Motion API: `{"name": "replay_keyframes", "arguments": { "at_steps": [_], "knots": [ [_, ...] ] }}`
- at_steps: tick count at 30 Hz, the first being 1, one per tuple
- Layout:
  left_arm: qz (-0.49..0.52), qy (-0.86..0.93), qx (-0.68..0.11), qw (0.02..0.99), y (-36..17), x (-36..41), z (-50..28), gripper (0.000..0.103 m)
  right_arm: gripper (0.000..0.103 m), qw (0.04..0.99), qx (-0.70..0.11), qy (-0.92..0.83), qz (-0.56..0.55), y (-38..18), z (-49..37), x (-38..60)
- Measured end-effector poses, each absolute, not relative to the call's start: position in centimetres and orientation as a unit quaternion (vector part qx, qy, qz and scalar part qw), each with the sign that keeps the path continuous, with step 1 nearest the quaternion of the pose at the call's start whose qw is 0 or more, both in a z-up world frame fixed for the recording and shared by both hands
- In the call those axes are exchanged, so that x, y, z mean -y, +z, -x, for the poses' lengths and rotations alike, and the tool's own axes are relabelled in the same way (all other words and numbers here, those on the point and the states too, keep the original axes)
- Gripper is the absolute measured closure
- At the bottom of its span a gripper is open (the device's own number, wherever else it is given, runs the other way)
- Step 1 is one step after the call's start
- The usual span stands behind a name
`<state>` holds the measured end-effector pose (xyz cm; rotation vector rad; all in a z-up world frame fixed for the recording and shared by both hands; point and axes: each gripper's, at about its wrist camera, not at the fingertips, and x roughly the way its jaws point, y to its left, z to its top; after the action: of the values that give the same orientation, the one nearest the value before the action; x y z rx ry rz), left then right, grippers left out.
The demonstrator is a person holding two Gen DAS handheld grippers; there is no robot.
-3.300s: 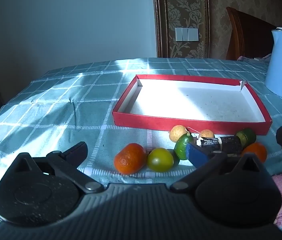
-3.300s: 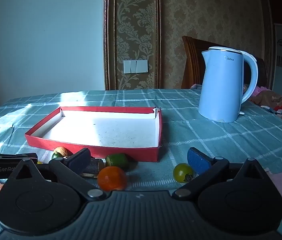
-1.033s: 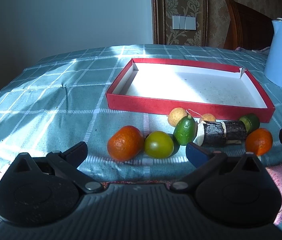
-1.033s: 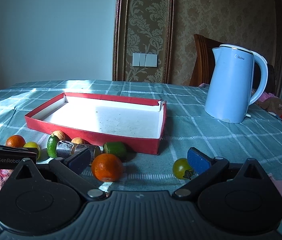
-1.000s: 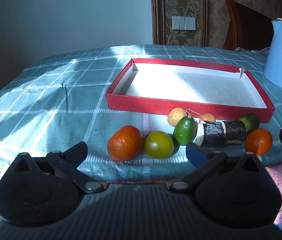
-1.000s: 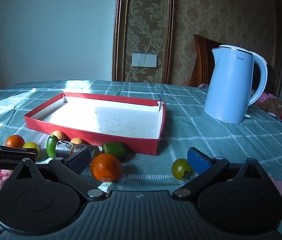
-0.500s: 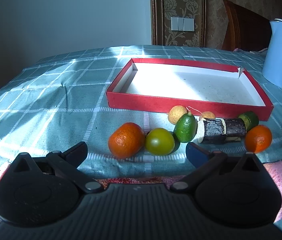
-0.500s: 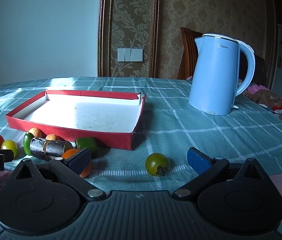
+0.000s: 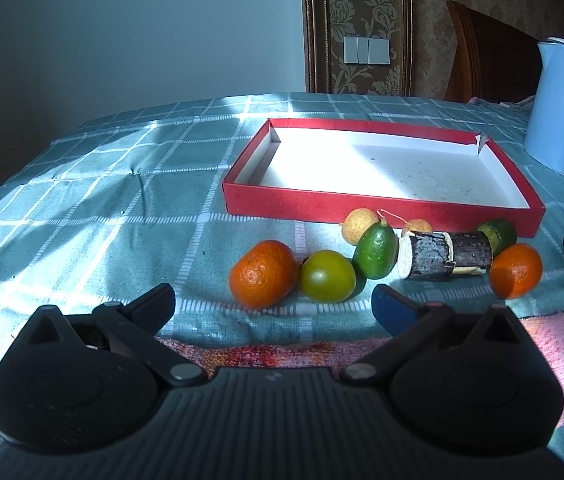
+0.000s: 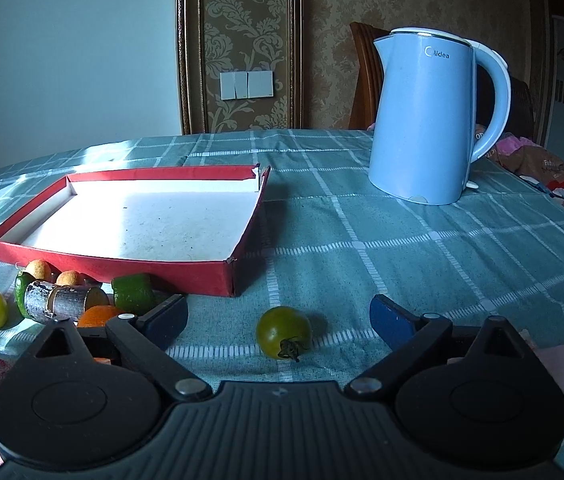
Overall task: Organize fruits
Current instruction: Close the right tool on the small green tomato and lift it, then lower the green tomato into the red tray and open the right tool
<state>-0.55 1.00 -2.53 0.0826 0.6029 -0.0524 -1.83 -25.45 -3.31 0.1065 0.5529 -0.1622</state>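
Note:
A red box (image 9: 361,208) with a white floor lies on the checked tablecloth. In front of it sit a mandarin (image 9: 264,274), a yellow-green tomato (image 9: 327,276), a green oval fruit (image 9: 375,250), a sugarcane piece (image 9: 441,256) and a second mandarin (image 9: 515,270). My left gripper (image 9: 272,307) is open just short of the first mandarin, touching nothing. My right gripper (image 10: 278,315) has a lone green tomato (image 10: 283,332) between its fingers. Its jaws are closing, with both pads still clear of the fruit. The red box (image 10: 122,268) lies to its left.
A blue kettle (image 10: 425,120) stands at the back right, with a wooden chair behind it. A pink cloth (image 9: 561,340) lies along the near table edge. Two small tan fruits (image 9: 359,222) and a green chunk (image 10: 132,292) rest against the box front.
My right gripper has swung to the right, so the green tomato now sits centred between its fingers, and its jaws have narrowed a little. The left gripper has barely moved.

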Motion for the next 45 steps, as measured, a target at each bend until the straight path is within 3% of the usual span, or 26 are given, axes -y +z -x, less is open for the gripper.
{"name": "replay_keyframes", "arguments": {
  "at_steps": [2,6,11,13,15,20,35,45],
  "knots": [
    [-0.038,-0.03,-0.299,0.953,-2.5,-1.0,0.4,0.0,0.015,0.956,-0.278,-0.078,-0.056,-3.5,1.6,25.5],
    [-0.029,-0.042,-0.294,0.954,-2.5,-1.1,0.3,0.0,0.041,0.95,-0.298,-0.069,-0.065,-4.1,0.9,25.7],
    [-0.038,-0.049,-0.29,0.955,-3.1,-0.8,0.0,0.0,0.047,0.945,-0.312,-0.061,-0.072,-4.9,0.5,25.7],
    [-0.036,-0.05,-0.297,0.953,-3.4,-0.9,-0.2,0.0,0.052,0.946,-0.31,-0.064,-0.063,-5.0,0.4,25.6],
    [-0.032,-0.051,-0.3,0.952,-3.5,-1.0,-0.4,0.0,0.062,0.948,-0.304,-0.069,-0.058,-5.0,0.4,25.6],
    [-0.029,-0.055,-0.294,0.954,-3.6,-1.2,-0.4,0.0,0.07,0.949,-0.303,-0.069,-0.052,-5.1,0.3,25.8],
    [-0.02,-0.068,-0.287,0.955,-4.5,-1.8,-0.4,0.0,0.07,0.968,-0.249,-0.037,-0.018,-2.3,0.6,23.8],
    [-0.008,-0.079,-0.292,0.953,-4.9,-2.3,-0.6,0.0,0.07,0.975,-0.221,-0.006,0.028,-0.3,-5.6,20.2]
  ]
}}
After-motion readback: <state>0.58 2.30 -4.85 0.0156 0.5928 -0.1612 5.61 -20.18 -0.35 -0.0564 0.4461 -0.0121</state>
